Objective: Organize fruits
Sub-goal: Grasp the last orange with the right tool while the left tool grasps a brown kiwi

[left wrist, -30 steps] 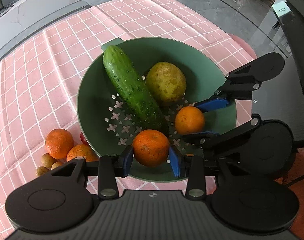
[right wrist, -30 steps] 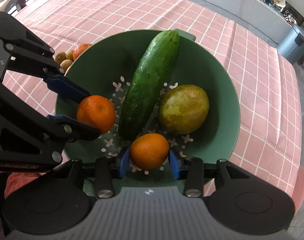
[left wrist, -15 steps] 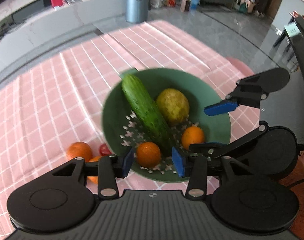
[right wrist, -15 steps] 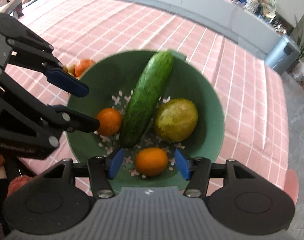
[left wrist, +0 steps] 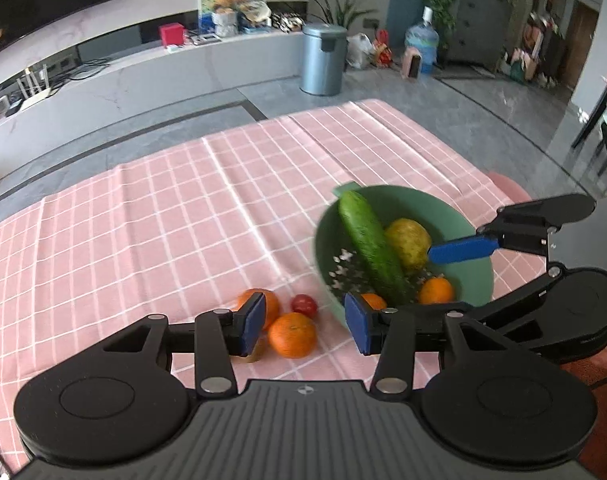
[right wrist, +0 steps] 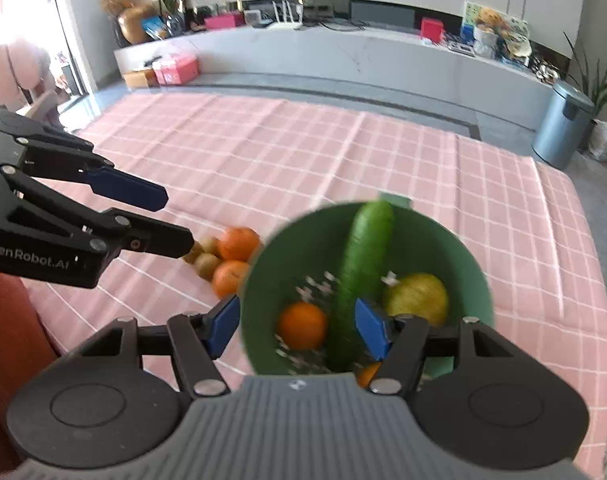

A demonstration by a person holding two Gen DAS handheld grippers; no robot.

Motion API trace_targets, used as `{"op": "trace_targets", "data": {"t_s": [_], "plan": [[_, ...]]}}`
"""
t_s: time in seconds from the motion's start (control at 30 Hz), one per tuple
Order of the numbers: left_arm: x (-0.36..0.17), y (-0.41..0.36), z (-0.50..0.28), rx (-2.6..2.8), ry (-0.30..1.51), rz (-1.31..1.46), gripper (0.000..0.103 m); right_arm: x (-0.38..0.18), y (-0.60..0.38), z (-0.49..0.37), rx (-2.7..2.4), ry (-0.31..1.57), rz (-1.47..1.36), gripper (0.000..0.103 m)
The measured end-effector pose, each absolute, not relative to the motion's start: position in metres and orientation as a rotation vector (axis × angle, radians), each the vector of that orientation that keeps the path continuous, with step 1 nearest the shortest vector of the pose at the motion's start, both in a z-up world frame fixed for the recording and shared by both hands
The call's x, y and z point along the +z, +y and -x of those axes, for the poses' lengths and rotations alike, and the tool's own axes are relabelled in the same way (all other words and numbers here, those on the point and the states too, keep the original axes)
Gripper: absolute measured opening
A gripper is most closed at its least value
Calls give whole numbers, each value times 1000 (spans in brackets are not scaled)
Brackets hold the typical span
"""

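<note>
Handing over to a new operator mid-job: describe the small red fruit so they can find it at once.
Start at the green colander bowl on the pink checked cloth. Just outside its left rim, seen from the left wrist camera, lies a cluster of loose fruit. The cherry tomato is the only red piece there, far smaller than the two oranges beside it.

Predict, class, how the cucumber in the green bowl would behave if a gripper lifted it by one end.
The cucumber looks stiff, so it probably wouldn't flop. It is long, leaning on the bowl rim, so an end grip would likely let it pivot. Its glossy skin may slip between the pads.
</note>
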State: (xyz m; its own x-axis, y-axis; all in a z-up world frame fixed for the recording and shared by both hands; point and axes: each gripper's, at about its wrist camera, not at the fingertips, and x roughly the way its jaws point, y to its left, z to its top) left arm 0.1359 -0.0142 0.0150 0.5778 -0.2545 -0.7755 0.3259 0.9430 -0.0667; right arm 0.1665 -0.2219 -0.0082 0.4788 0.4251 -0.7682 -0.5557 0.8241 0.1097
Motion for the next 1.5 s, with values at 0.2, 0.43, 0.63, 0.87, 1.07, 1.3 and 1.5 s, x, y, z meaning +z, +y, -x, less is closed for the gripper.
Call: {"op": "trace_targets", "data": {"t_s": [0.2,0.43,0.63,0.87,1.07,1.3,1.5], "plan": [[17,20,-130,-324,881,-51,57,2,-186,-166,671,848,189,61],[-2,49,-134,-308,937,-24,57,1,-146,-171,754,830,333,61],[-24,67,-135,-301,987,-2,58,-7,-119,-177,835,825,534,50],[-45,68,-137,-345,1011,1,58,-30,-95,-201,879,890,721,45],[-61,71,-146,-352,1035,14,58,-52,-83,-233,893,1008,686,44],[-73,80,-158,-343,1024,82,55,-73,-74,-253,890,1084,672,44],[-86,81,-170,-339,1049,102,49,-80,-73,-260,900,1115,654,44]]}}
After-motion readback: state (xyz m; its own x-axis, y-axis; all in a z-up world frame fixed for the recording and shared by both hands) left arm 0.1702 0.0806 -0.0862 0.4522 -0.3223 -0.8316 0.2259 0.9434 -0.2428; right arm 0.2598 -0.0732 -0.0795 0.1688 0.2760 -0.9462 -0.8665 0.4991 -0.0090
